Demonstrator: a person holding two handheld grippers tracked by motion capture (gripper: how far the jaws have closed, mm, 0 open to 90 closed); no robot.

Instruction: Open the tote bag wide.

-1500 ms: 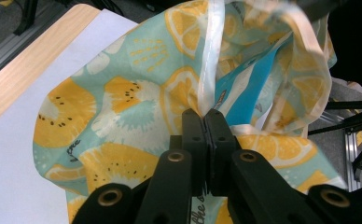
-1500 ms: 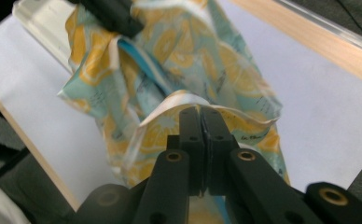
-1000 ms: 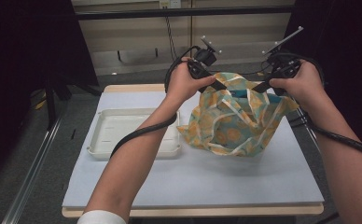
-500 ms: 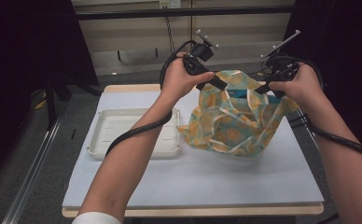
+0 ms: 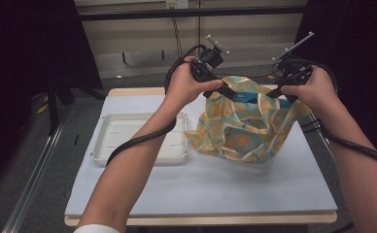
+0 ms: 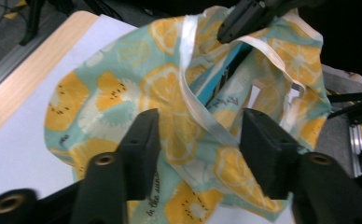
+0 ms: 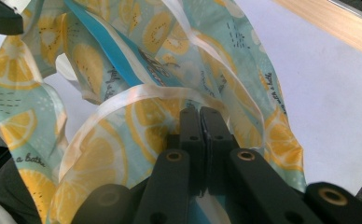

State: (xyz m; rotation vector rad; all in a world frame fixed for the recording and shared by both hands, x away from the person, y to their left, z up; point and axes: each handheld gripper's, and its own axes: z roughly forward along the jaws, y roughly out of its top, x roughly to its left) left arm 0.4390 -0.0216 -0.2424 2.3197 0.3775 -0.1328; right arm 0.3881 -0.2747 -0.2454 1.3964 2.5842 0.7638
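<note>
Table (image 5: 215,194) w/ pale blue-white top, light wood edge. Beige cabinet wall (image 5: 143,29) behind, dark bar (image 5: 186,13) across it. Grey floor (image 5: 16,145). Metal rail (image 5: 36,170) along table's left. Dark surrounds both sides.

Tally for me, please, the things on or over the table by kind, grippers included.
Lemon-print bag: 1
White tray: 1
Grippers: 2, left gripper and right gripper
Total: 4
</note>
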